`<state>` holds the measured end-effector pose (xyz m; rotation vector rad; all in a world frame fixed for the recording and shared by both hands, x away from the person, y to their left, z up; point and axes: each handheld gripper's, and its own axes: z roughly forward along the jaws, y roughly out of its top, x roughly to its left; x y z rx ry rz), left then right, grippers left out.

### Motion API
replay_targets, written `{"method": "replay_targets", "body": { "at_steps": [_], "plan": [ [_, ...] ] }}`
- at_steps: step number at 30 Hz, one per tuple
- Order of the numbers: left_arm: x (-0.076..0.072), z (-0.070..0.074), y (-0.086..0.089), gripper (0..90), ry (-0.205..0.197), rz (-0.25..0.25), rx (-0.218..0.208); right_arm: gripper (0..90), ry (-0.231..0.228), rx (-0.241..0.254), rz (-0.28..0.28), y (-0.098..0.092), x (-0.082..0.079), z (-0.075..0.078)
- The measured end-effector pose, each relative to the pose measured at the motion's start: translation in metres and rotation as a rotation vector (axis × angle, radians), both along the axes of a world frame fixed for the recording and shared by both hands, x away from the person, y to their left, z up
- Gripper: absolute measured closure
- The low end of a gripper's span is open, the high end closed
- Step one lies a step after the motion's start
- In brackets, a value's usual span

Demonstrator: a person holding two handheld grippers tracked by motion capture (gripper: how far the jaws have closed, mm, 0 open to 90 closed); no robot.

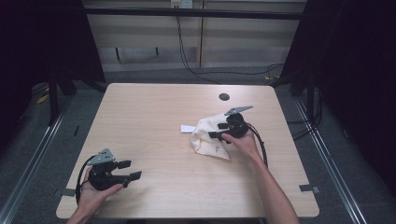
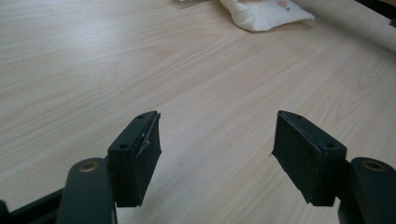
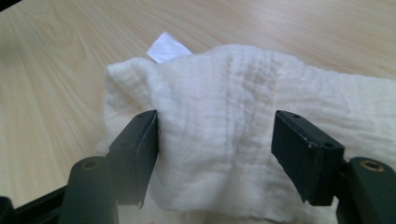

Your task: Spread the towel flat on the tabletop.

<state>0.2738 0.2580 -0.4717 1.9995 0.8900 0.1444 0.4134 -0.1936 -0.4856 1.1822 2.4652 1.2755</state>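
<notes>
Right tool (image 3: 215,154), jaws spread, straddles a raised fold of the rumpled cloth (image 3: 243,135) mid-worktop (image 1: 154,116), not yet pinching; left tool (image 1: 122,170), also spread, waits well apart from the cloth.

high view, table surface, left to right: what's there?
left gripper → white tag → white cloth → right gripper, jaws open over the cloth. The dark round hole in the table sits farther back, above the right gripper, so it is left out of the order.
</notes>
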Motion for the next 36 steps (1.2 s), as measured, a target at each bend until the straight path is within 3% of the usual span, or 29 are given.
{"method": "replay_targets", "body": {
  "at_steps": [6, 10, 14, 20, 24, 32, 36],
  "plan": [
    [-0.001, 0.0, 0.002, 31.6, -0.001, 0.003, -0.001, 44.8, 0.059, -0.024, 0.035, 0.007, 0.005, -0.019],
    [0.0, 0.0, 0.002, 31.5, 0.0, 0.006, -0.013, 66.2, 0.045, -0.025, 0.044, 0.009, 0.001, -0.019],
    [0.003, 0.0, 0.001, 31.8, 0.024, -0.003, -0.046, 78.4, 0.028, -0.03, 0.051, 0.009, -0.004, -0.017],
    [-0.002, 0.002, 0.004, 33.3, 0.009, 0.008, -0.041, 82.4, 0.052, 0.003, 0.087, 0.011, -0.017, -0.019],
    [-0.005, 0.002, 0.003, 36.5, -0.004, 0.014, -0.016, 82.6, 0.051, -0.012, 0.109, 0.016, -0.025, -0.018],
    [-0.005, 0.003, 0.001, 36.5, -0.007, 0.007, -0.019, 82.8, 0.073, -0.005, 0.112, 0.018, -0.038, -0.017],
    [-0.003, 0.002, -0.001, 38.1, -0.001, -0.008, -0.018, 83.0, 0.065, -0.027, 0.122, 0.022, -0.045, -0.016]
  ]
}}
